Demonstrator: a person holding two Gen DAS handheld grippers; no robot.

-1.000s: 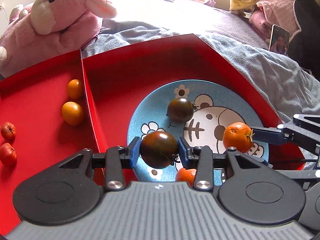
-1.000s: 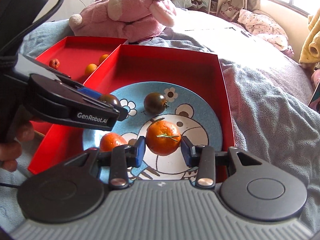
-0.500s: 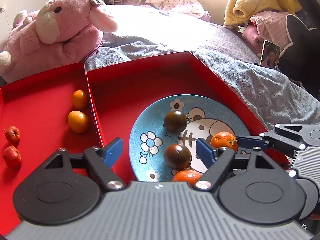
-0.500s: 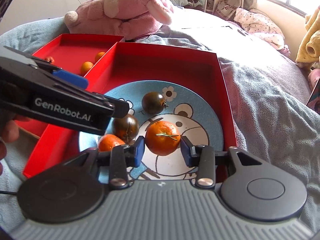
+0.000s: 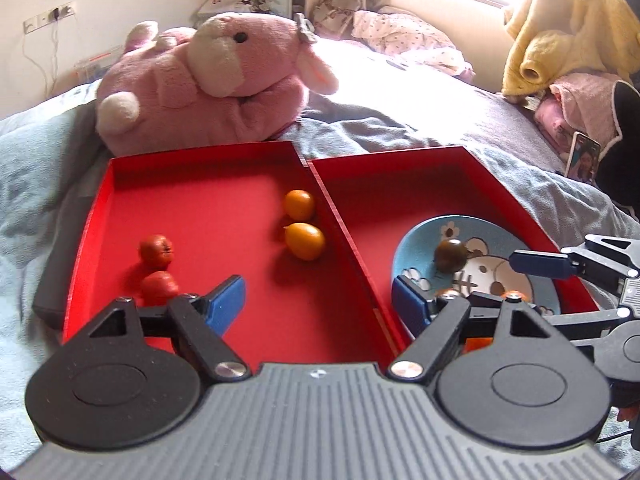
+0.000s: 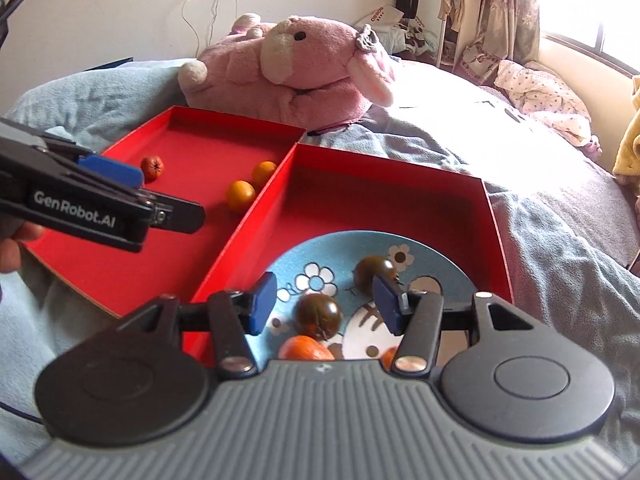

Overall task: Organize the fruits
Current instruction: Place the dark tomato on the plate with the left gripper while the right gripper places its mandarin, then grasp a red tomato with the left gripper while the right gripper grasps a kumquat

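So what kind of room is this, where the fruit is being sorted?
Most likely a bedroom in someone's home. The red trays sit on a bed covered by a grey blanket, a big pink plush toy lies behind them, and clothes hang by the window.

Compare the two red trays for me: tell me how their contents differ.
The left tray holds loose fruit on its bare floor: two orange ones and two red ones. The right tray holds a blue cartoon plate carrying its fruit: dark tomatoes and mandarins. Both trays are red, open-topped, and sit side by side on the bed.
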